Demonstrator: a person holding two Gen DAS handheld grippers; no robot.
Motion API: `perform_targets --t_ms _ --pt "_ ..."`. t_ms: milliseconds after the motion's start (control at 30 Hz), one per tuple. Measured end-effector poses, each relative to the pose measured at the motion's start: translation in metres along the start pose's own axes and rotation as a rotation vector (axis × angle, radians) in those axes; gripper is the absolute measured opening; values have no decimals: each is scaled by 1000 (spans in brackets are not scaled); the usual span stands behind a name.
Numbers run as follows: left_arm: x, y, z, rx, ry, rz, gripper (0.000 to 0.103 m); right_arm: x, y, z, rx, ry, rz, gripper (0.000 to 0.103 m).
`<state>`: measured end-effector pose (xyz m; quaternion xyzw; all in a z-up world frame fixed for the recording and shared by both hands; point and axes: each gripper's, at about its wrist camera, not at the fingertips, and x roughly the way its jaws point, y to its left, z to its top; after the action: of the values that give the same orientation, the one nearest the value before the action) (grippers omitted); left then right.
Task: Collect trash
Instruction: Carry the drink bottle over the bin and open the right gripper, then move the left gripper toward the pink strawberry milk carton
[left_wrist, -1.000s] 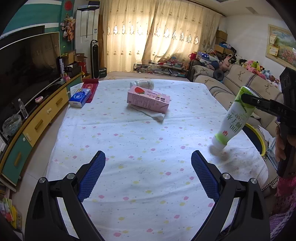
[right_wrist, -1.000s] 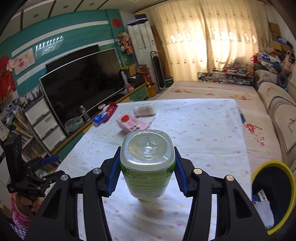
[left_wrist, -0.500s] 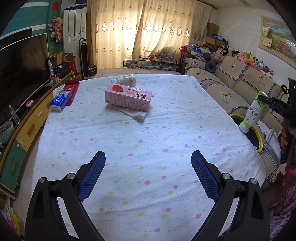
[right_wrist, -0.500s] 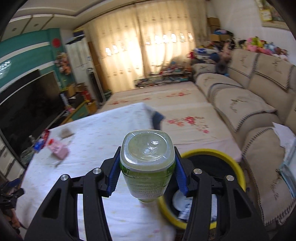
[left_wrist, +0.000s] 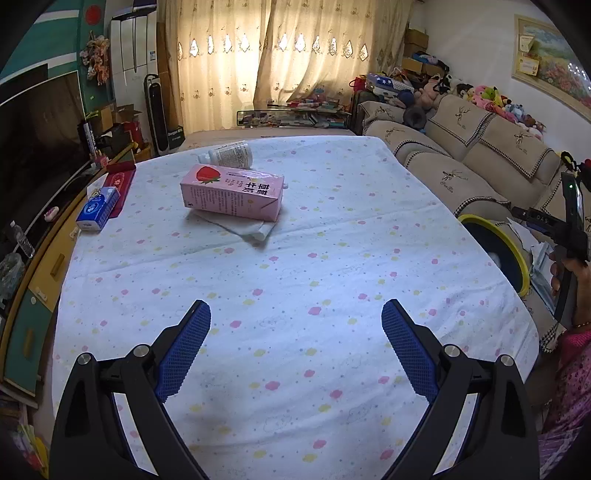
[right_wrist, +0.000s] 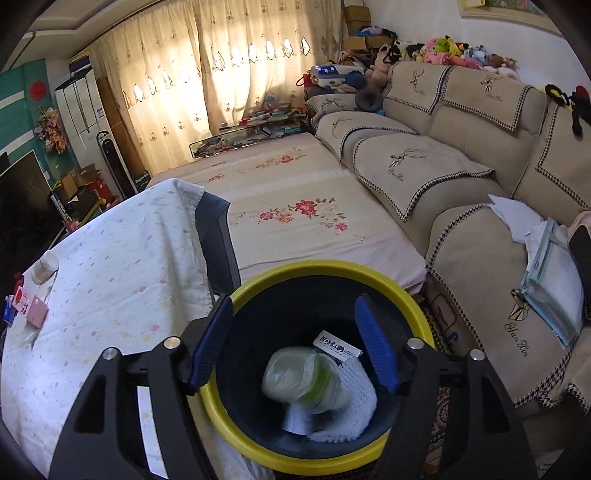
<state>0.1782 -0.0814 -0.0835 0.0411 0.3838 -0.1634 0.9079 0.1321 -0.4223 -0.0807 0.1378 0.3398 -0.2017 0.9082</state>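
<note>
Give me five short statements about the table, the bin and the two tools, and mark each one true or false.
1. The green-and-white bottle lies inside the yellow-rimmed bin. True.
2. The right tool grips the bottle. False: its jaws are opening, with nothing between them.
3. The pink strawberry milk carton lies on its side on the tablecloth. True.
4. The left tool holds the carton. False: it is open and holds nothing, with the carton far ahead of it.
5. The blue tissue pack is in the bin. False: it lies near the table's edge by the television side.
</note>
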Motion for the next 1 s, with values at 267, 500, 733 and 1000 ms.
perform_targets --t_ms 267,500,733,1000 --pt "21 17 16 5 9 1 92 0 14 -1 -12 12 28 69" --pt "52 52 50 42 7 -49 92 3 32 -3 -39 31 60 70" --pt "103 91 85 100 27 -40 92 6 49 -5 -56 45 74 70" --pt "137 117 104 117 35 -42 92 14 61 -2 -68 58 77 70"
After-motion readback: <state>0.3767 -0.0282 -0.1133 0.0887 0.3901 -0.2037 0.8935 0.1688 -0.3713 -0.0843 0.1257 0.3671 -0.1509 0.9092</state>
